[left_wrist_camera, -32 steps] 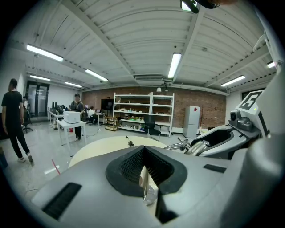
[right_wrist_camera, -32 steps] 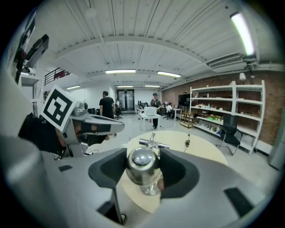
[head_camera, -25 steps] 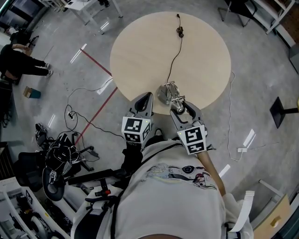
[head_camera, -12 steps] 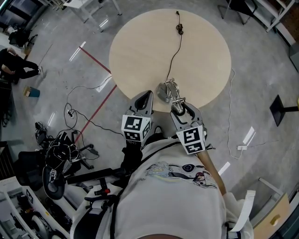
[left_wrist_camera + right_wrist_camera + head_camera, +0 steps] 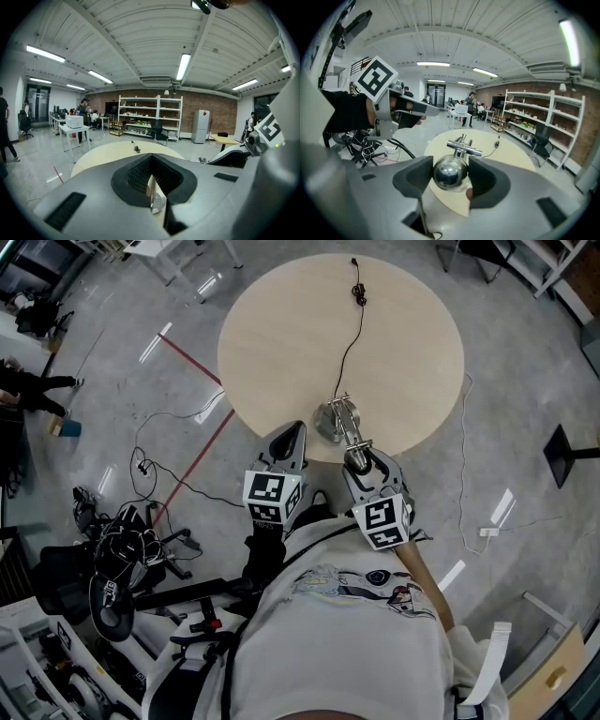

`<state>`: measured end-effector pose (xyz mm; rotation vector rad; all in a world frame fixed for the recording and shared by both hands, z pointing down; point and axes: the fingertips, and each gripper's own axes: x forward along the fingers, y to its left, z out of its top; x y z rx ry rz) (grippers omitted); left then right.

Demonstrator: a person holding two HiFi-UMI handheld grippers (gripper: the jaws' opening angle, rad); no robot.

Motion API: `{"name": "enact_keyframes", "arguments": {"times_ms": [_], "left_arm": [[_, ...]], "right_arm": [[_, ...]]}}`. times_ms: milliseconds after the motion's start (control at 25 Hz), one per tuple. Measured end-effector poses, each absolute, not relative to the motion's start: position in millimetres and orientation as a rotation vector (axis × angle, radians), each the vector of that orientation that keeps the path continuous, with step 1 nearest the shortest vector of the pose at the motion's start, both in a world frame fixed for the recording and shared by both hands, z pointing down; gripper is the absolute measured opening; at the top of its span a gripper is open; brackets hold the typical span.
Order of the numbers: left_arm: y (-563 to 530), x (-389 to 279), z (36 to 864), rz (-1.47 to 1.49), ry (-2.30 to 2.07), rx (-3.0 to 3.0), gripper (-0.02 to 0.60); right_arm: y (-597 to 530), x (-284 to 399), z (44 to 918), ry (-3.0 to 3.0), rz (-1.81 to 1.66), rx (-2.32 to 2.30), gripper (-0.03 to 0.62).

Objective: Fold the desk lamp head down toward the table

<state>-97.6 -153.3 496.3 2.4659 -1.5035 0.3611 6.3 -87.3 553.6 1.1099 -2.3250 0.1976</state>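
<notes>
1. Person in a white shirt (image 5: 347, 643) stands at the near rim of the round table (image 5: 281, 324), a gripper in each hand.
2. Left gripper (image 5: 296, 434) hangs over the table's near edge, jaws pressed together with nothing between them, just left of the lamp and not touching it.
3. Right gripper (image 5: 357, 454) has its jaws pinching the chrome lamp head (image 5: 449, 173), one pad on each side of the dome.
4. Desk lamp (image 5: 339, 418) stands at the near edge of the table. Its round chrome base (image 5: 326, 423) is on the tabletop, and the arm slants back to the held head.
5. Black cable (image 5: 349, 348) runs from the base across the table to the far side.
6. Red floor line (image 5: 192, 362) lies to the left of the table.
</notes>
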Motion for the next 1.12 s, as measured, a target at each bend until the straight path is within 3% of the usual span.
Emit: {"name": "enact_keyframes", "arguments": {"times_ms": [1120], "left_arm": [[-145, -100, 501, 0.397, -1.491, 2.457, 0.000]], "right_arm": [[-75, 10, 590, -2.240, 0.142, 1.089, 0.232]]}}
